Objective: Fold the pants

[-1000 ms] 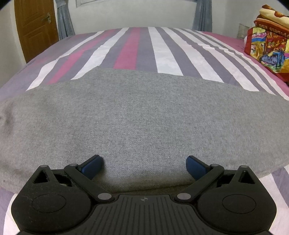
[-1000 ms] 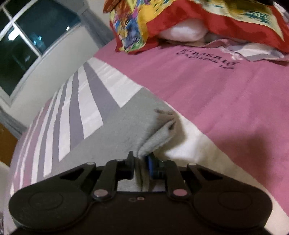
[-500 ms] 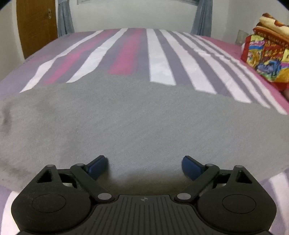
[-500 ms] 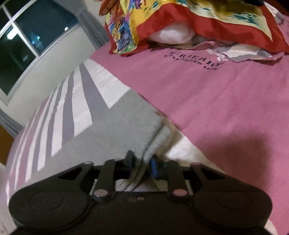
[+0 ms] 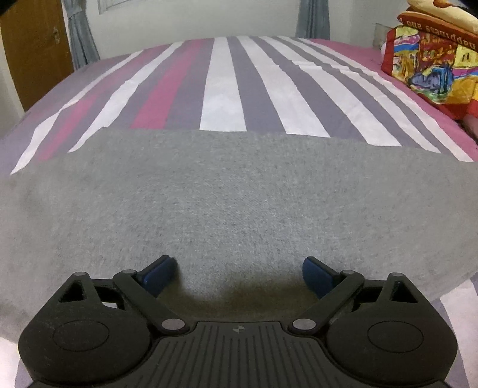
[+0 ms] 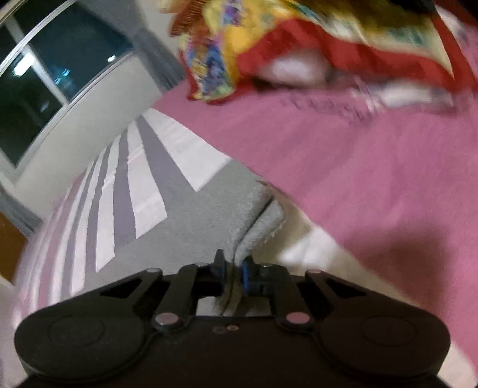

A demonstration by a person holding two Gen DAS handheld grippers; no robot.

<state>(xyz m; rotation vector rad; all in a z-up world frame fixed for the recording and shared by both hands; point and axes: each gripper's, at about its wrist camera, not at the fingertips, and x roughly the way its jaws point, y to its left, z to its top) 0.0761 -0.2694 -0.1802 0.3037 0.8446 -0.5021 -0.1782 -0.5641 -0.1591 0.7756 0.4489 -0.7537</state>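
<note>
Left tool (image 5: 239, 276) wide above grey pants (image 5: 239, 203) | right tool (image 6: 233, 273) pinching pants edge

A striped bedspread (image 5: 227, 86) covers the bed, with a wooden door (image 5: 33, 50), pale wall (image 5: 194, 18) and dark window (image 6: 59, 68) behind.

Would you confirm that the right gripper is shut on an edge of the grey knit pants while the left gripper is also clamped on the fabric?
Not quite. The right gripper is indeed shut on an edge of the grey knit pants, as the right wrist view shows. But the left gripper is not clamped: in the left wrist view its blue fingers stand wide apart over the flat fabric, gripping nothing.
</note>
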